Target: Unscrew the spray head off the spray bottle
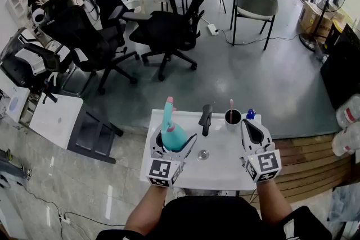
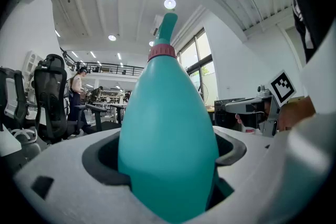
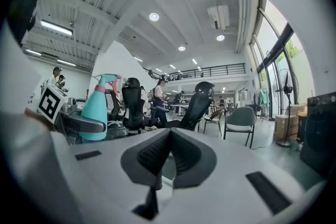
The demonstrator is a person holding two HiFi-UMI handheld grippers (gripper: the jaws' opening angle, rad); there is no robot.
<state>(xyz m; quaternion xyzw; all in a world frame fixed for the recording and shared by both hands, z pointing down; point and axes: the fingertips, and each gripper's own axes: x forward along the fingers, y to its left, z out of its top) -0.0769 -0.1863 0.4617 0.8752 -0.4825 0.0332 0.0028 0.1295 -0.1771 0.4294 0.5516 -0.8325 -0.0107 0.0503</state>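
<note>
A teal spray bottle (image 1: 172, 133) stands upright at the left of a small white table (image 1: 225, 168). Its pink collar (image 2: 161, 51) and teal spray head (image 2: 168, 23) are on top, with a pink tip (image 1: 169, 100). My left gripper (image 1: 173, 144) is shut on the bottle's wide body (image 2: 168, 144), a jaw on each side. My right gripper (image 1: 252, 127) hovers level over the table's right side, shut and empty, its pads (image 3: 157, 152) pressed together. From the right gripper view the bottle (image 3: 96, 113) shows at the left, apart from the jaws.
On the table stand a black upright piece (image 1: 206, 118), a cup with a brush (image 1: 232, 118), a small blue item (image 1: 251, 114) and a round metal part (image 1: 203, 154). Black office chairs (image 1: 169, 31) and a grey chair (image 1: 256, 8) stand beyond. People sit far back.
</note>
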